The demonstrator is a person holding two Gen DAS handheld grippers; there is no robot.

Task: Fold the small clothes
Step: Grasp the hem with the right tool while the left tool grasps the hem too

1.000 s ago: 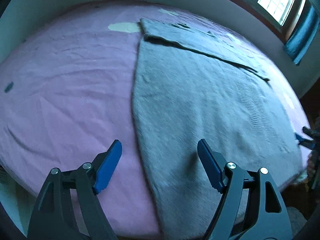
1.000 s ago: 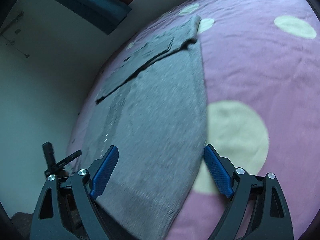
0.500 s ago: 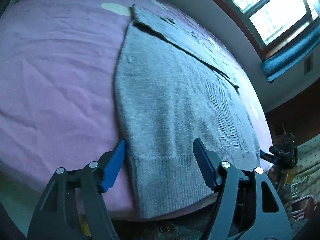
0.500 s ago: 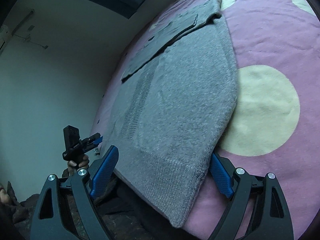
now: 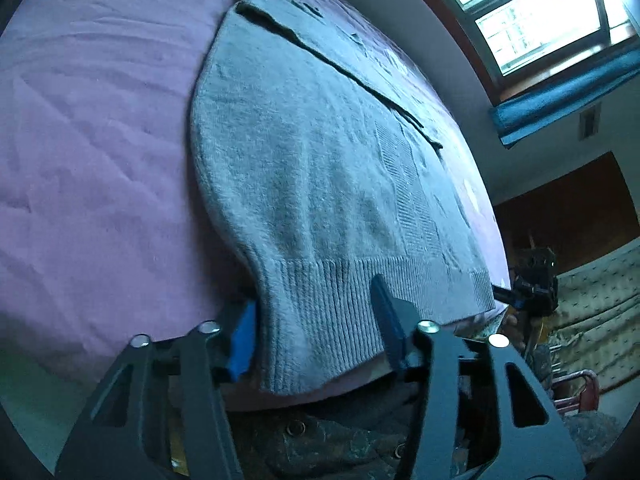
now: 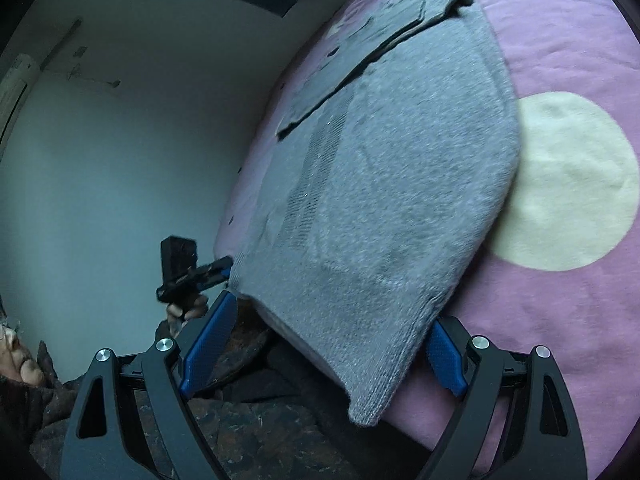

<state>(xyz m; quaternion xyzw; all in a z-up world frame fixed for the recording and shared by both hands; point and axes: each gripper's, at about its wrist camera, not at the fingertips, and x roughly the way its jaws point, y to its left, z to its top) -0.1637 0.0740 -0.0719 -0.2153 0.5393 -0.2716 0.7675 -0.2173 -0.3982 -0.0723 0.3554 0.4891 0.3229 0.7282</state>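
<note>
Grey knitted sweater (image 5: 320, 168), its sleeves folded across the far end, lies flat on a pink bedspread with cream circles (image 6: 576, 288); its ribbed hem (image 5: 320, 312) hangs over the near edge of the bed; in the left wrist view the garment runs from the hem at 6 o'clock up toward 12 o'clock, where the folded sleeve (image 5: 344, 40) crosses it; the left tongs (image 5: 316, 328) straddle the hem's left corner, blue pads (image 5: 242, 340) on either side of the ribbing, and their jaws have just been closing on it, though whether the pads already press the cloth I cannot tell; the right tongs (image 6: 324, 352) stand wide at the hem's opposite corner (image 6: 372, 396), the knit between the jaws without either pad (image 6: 208, 340) pinching it; in the right wrist view the left tongs appear at 9 o'clock, held by a hand (image 6: 186, 308) just beside the sweater's edge; a bright window (image 5: 532, 8) with a blue curtain (image 5: 560, 100) sits toward 2 o'clock in the left wrist view.
</note>
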